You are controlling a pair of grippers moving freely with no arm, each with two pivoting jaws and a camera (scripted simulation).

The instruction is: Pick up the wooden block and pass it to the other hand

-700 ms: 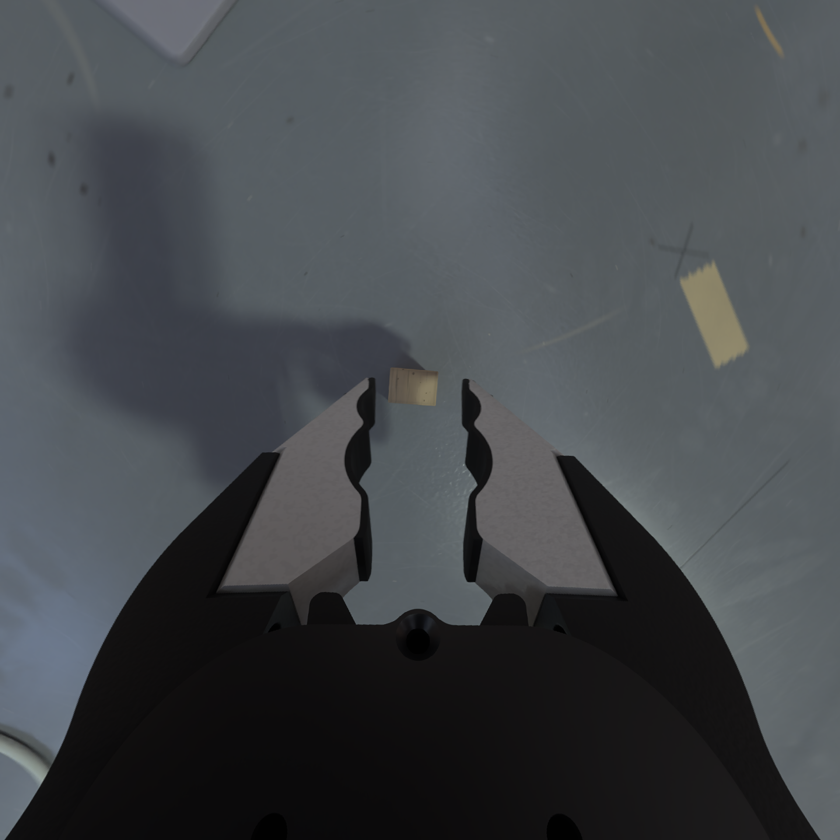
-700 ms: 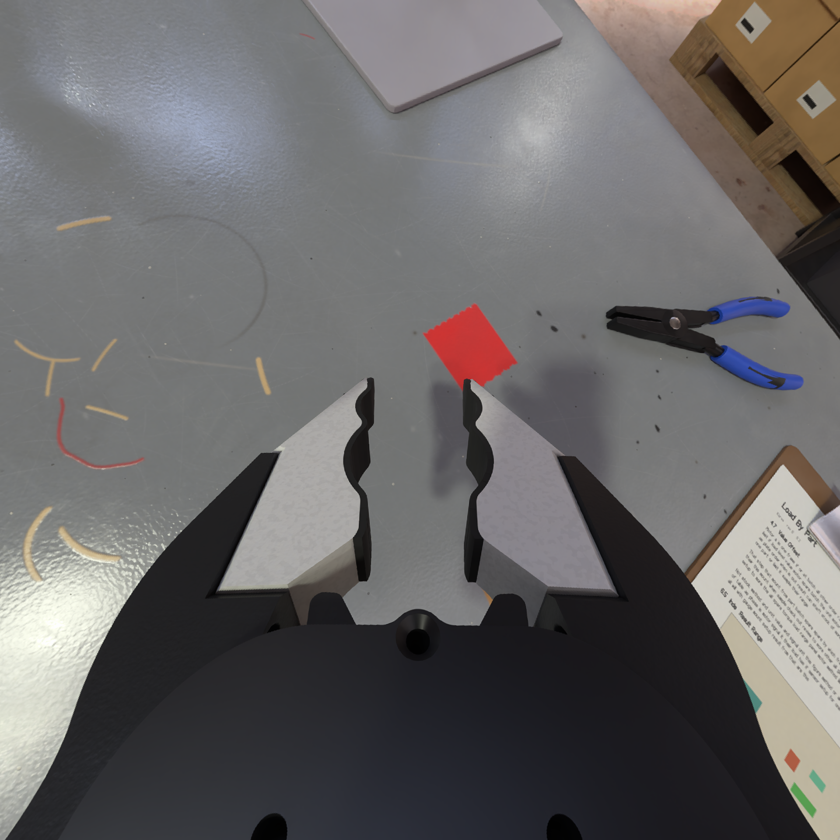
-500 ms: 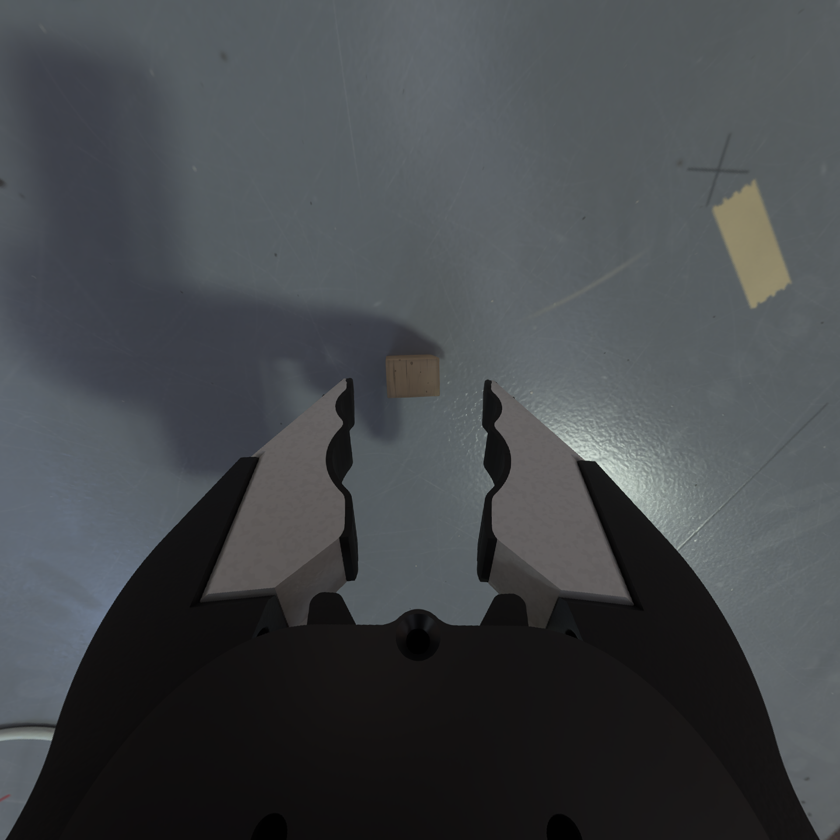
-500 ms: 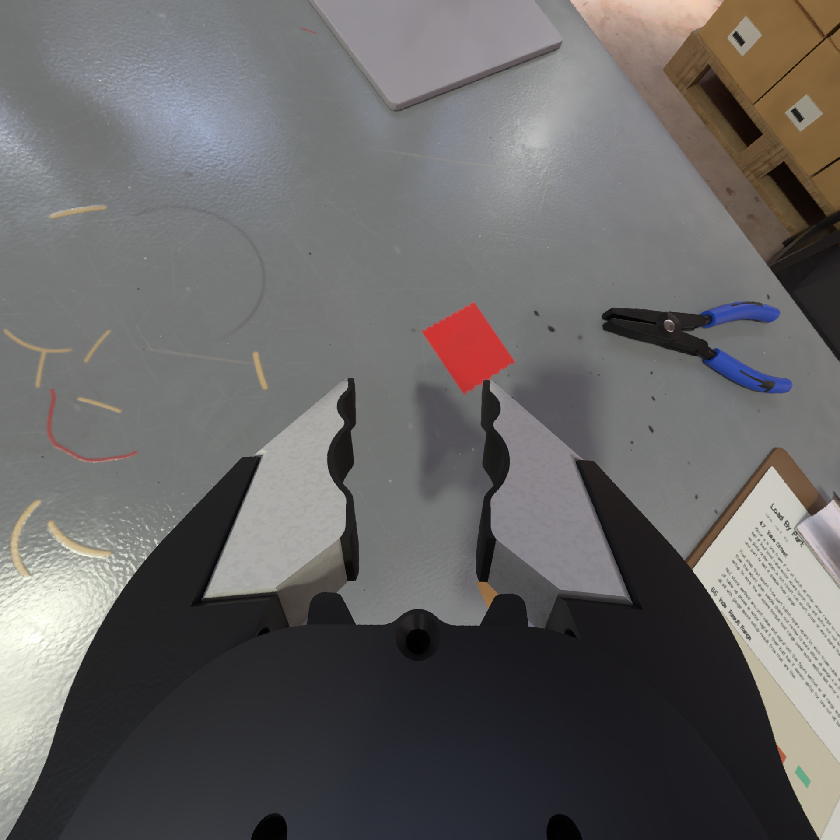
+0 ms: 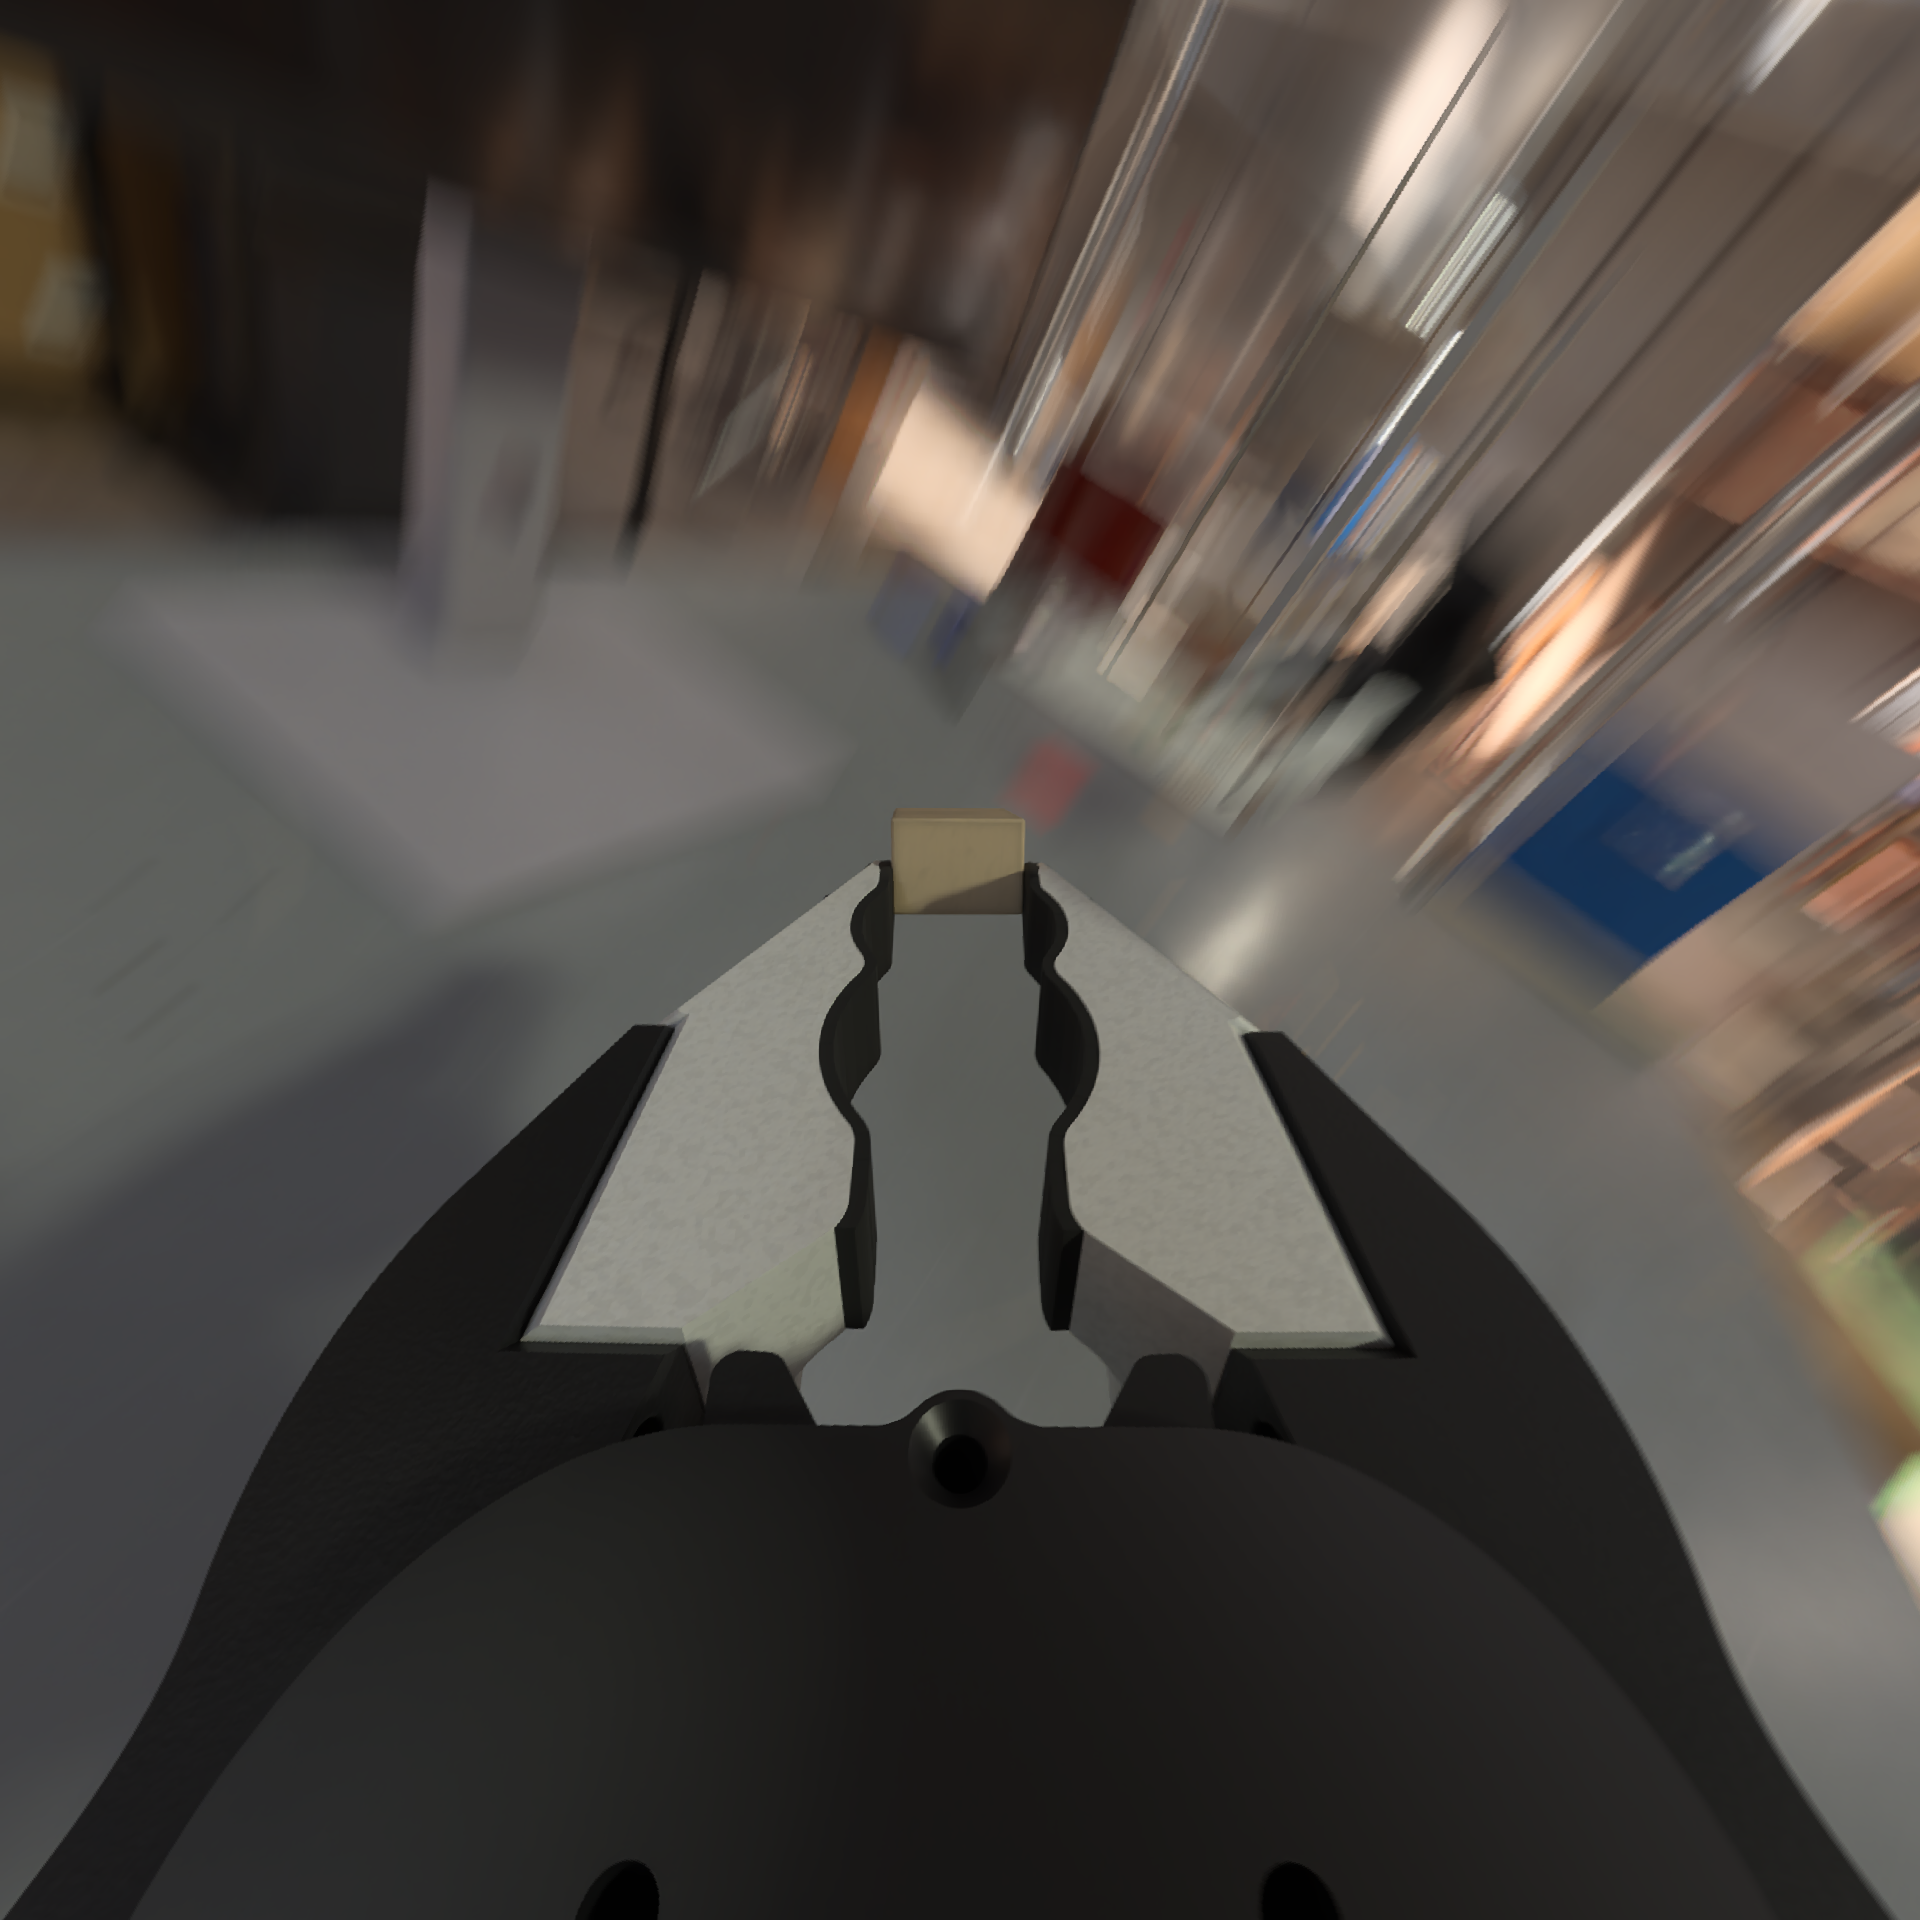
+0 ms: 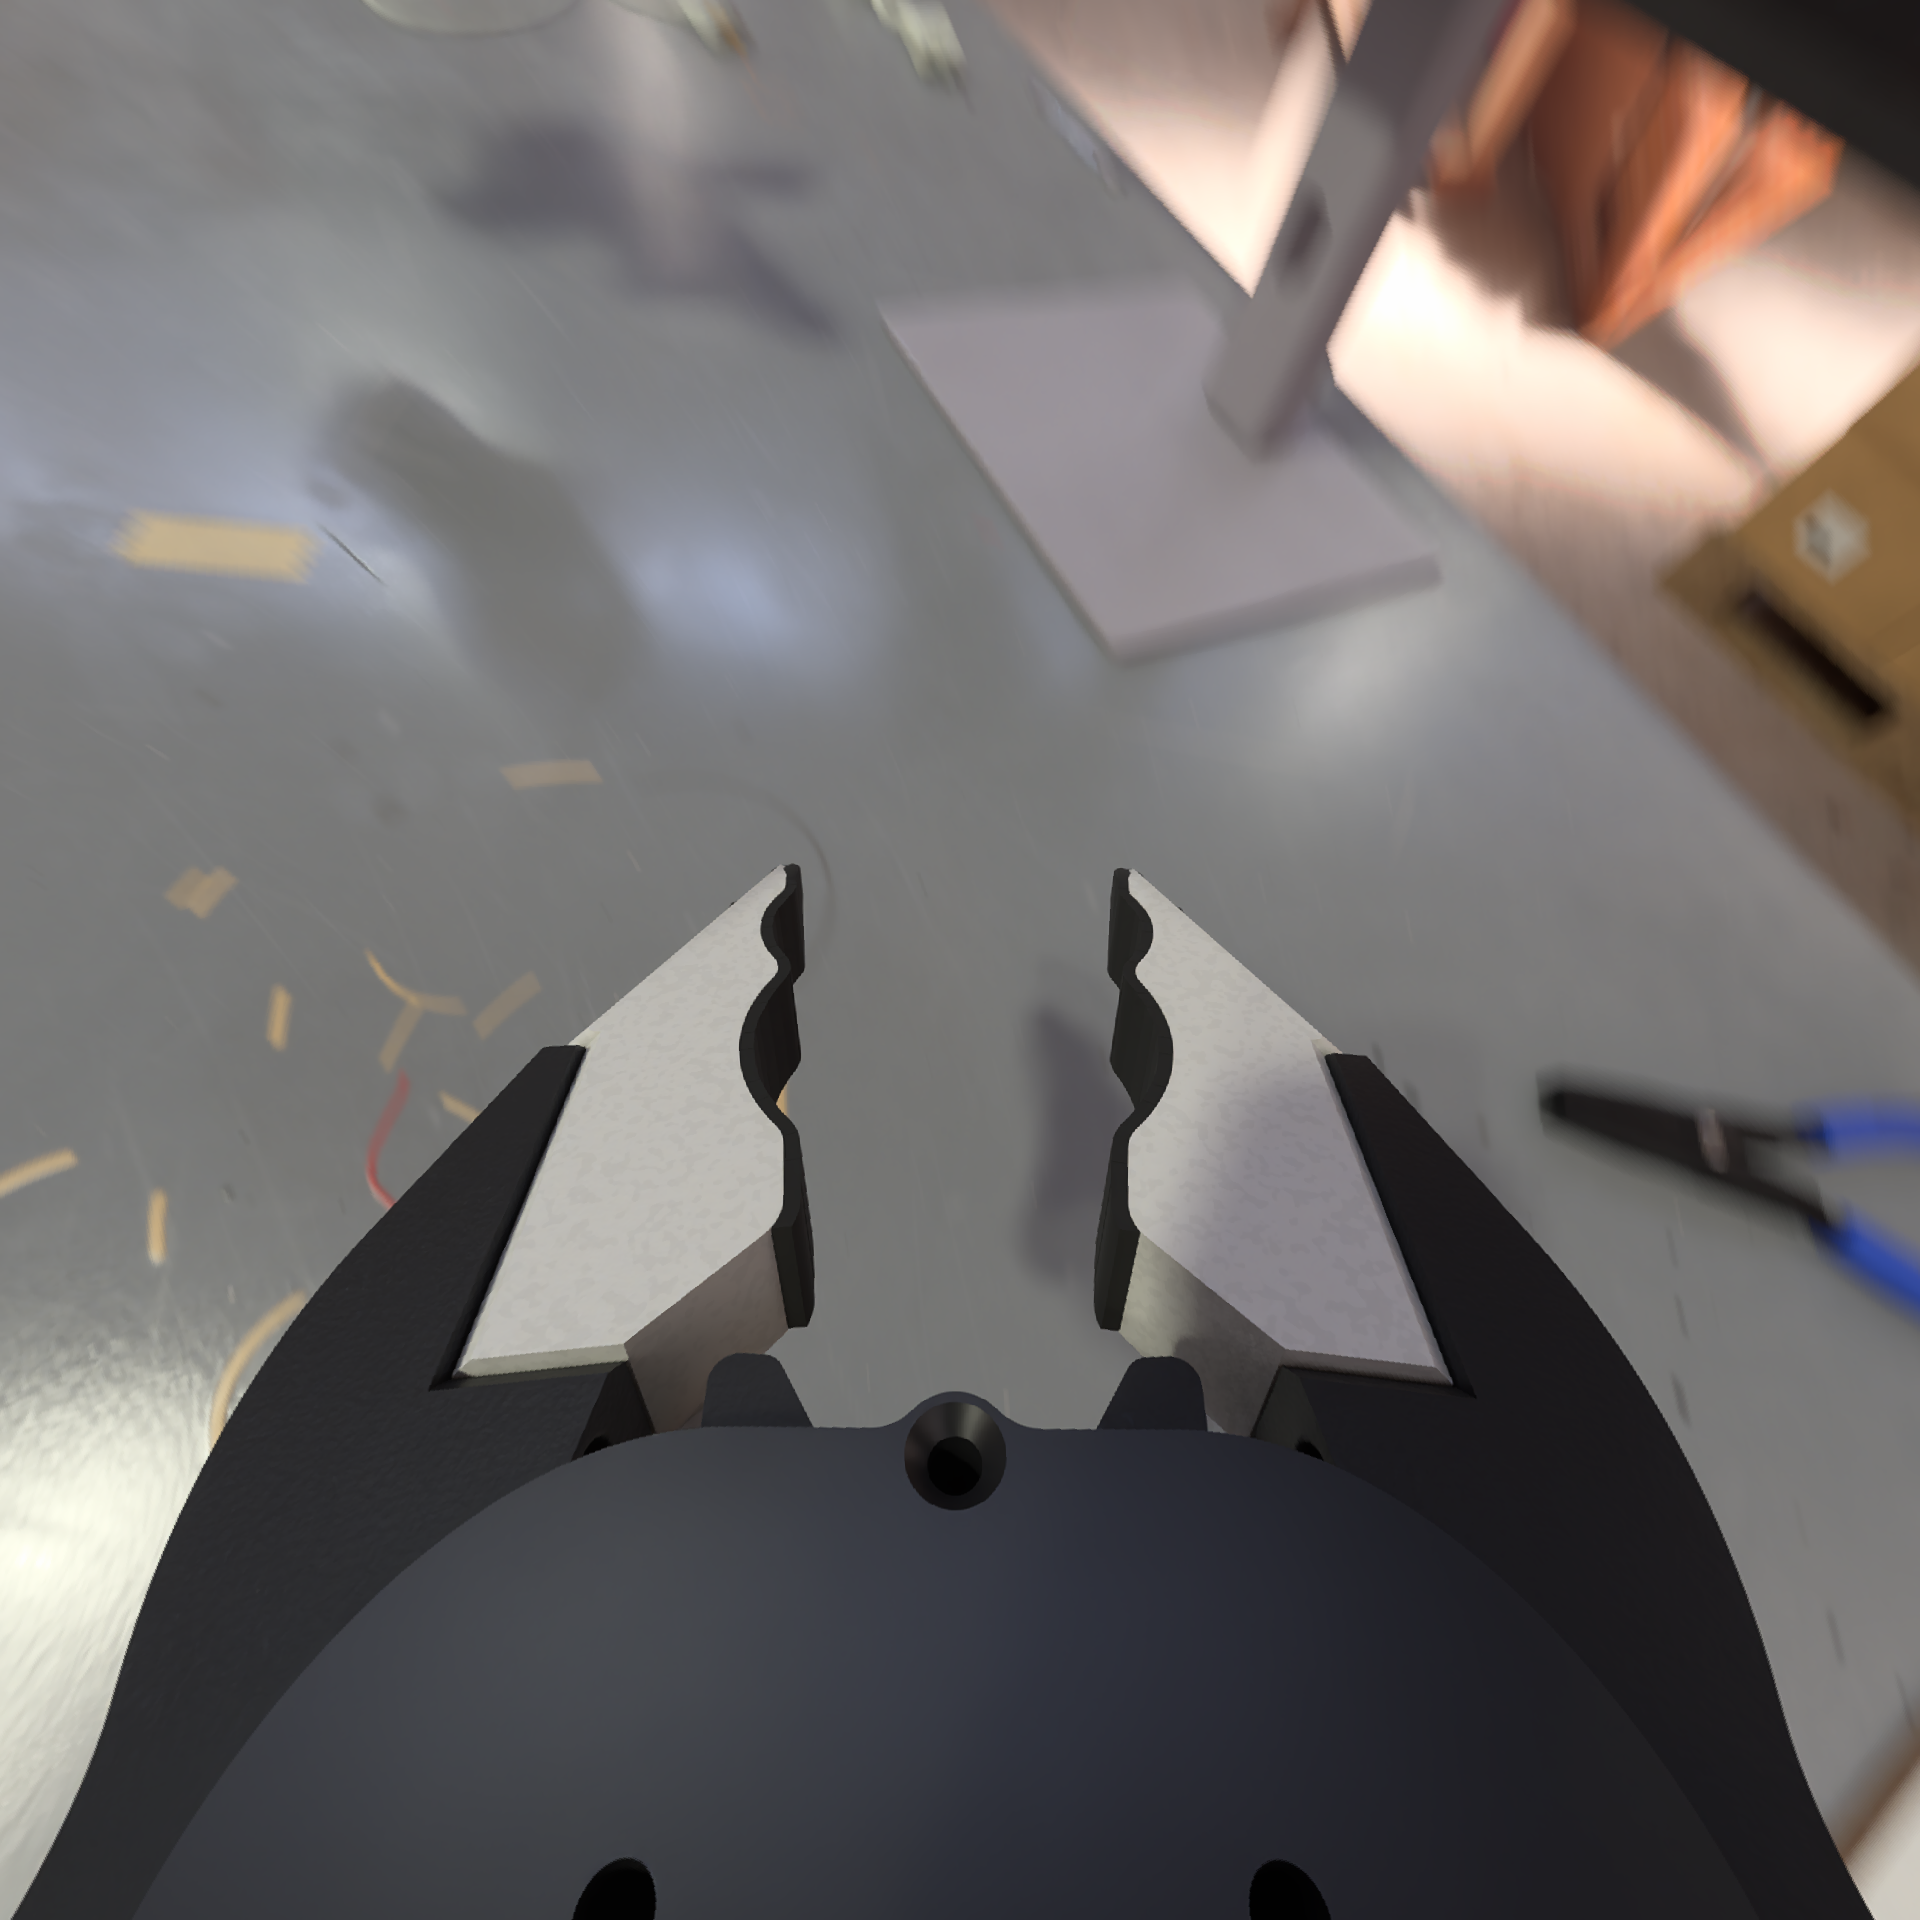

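Note:
The small pale wooden block point(image 5: 957, 862) sits pinched between the tips of my left gripper point(image 5: 958, 891), which is shut on it and holds it up off the grey table point(image 5: 312, 935). The left wrist view is tilted up and blurred with motion. My right gripper point(image 6: 956, 894) is open and empty above the grey table point(image 6: 935, 727). The block does not show in the right wrist view, and neither gripper shows in the other's view.
A flat pale slab point(image 6: 1143, 468) with a white post point(image 6: 1299, 260) on it lies ahead right of my right gripper. Blue-handled pliers point(image 6: 1745, 1164) lie at the right. Tape scraps point(image 6: 218, 545) and wire bits point(image 6: 390, 1143) lie at the left. The table edge point(image 6: 1662, 779) and cardboard boxes point(image 6: 1829, 582) are at far right.
My left gripper has shut on the block and lifted it, swinging up from facing the table toward the room. My right gripper has opened wider and tilted forward; the red patch is out of view.

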